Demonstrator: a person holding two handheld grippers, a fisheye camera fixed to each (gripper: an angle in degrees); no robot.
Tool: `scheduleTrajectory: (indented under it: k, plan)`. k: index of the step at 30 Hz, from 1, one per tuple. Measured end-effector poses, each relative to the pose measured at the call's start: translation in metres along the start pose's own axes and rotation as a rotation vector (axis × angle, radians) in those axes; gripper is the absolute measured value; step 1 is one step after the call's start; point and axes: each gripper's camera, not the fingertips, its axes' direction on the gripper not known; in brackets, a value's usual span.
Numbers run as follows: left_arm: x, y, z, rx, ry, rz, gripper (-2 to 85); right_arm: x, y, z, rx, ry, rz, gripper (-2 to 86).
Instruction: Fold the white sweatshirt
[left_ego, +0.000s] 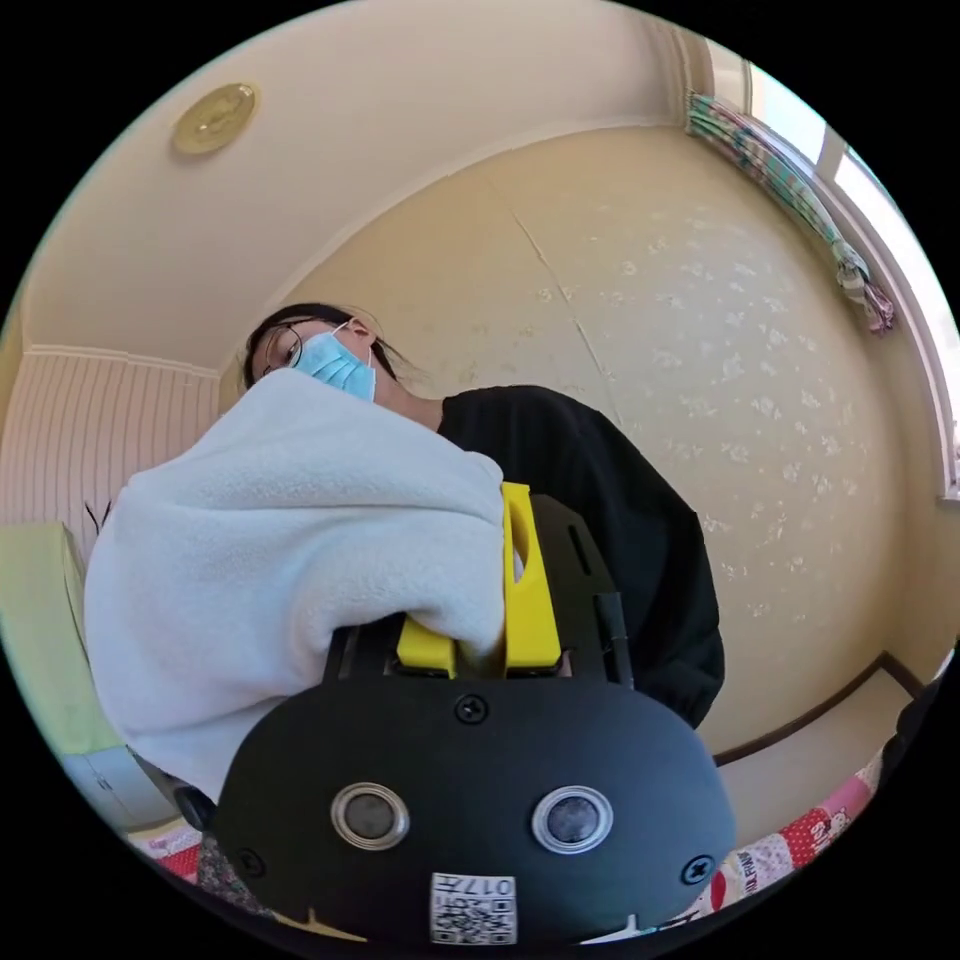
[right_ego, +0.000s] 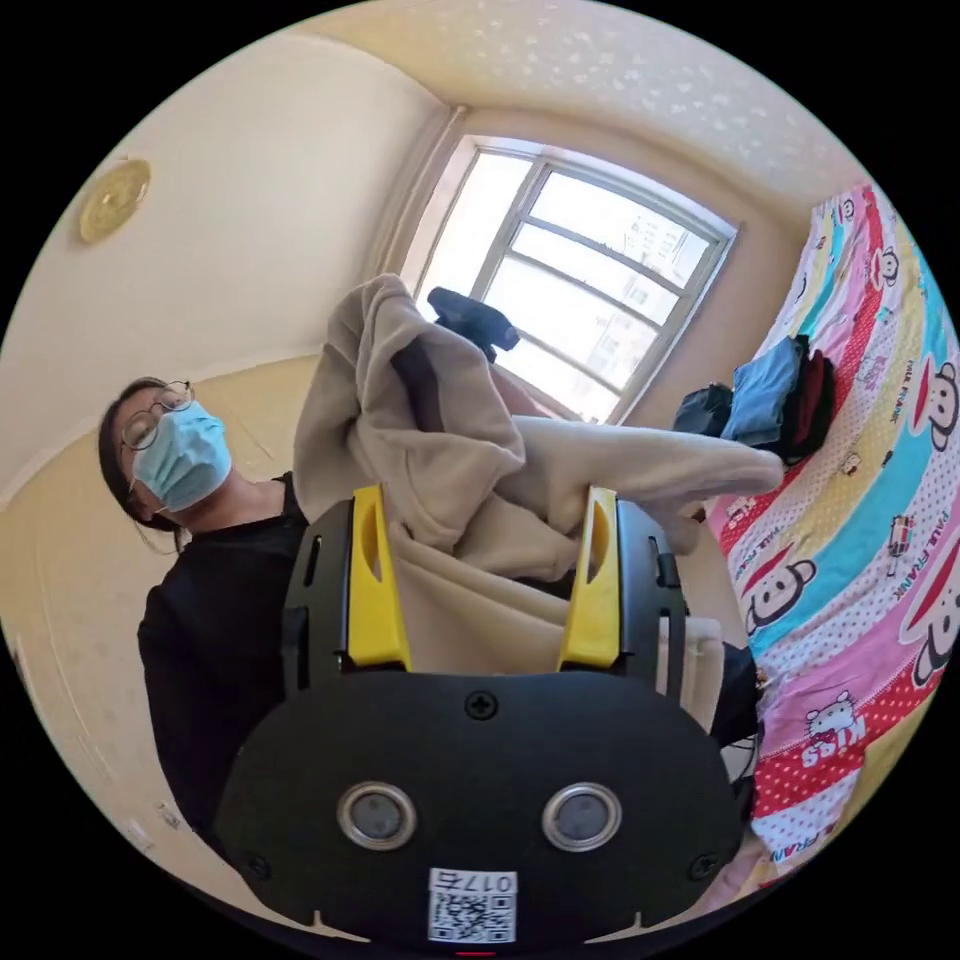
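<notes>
The white fleece sweatshirt (left_ego: 290, 560) is held up in the air in front of a person in a black top. In the left gripper view my left gripper (left_ego: 488, 575) is shut on a bunch of it; the cloth drapes over one yellow jaw and hides most of it. In the right gripper view the sweatshirt (right_ego: 450, 480) hangs bunched between the yellow jaws of my right gripper (right_ego: 485, 500), which stand wide apart and open. The left gripper (right_ego: 475, 315) shows there as a black shape at the top of the cloth, against the window.
A bed with a bright cartoon-print cover (right_ego: 860, 520) lies to the right, with a stack of folded dark and blue clothes (right_ego: 770, 400) on it. A window (right_ego: 590, 290) is behind, and a pale yellow wall (left_ego: 720, 400). The person (right_ego: 200, 600) stands close behind the grippers.
</notes>
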Motion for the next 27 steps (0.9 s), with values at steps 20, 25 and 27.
scheduleTrajectory:
  k: [20, 25, 27]
  plan:
    - [-0.180, 0.247, -0.053, -0.173, -0.770, -1.235, 8.7, -0.162, -0.046, -0.008, 0.410, 0.320, -0.528, 2.9]
    - [-0.218, 0.290, -0.093, 0.096, -0.809, -1.258, 18.2, -0.159, -0.060, 0.009, 0.515, 0.071, -0.635, 2.5]
    - [-0.226, 0.301, -0.106, 0.159, -0.854, -1.247, 20.1, -0.160, -0.069, 0.019, 0.509, 0.039, -0.650, 2.4]
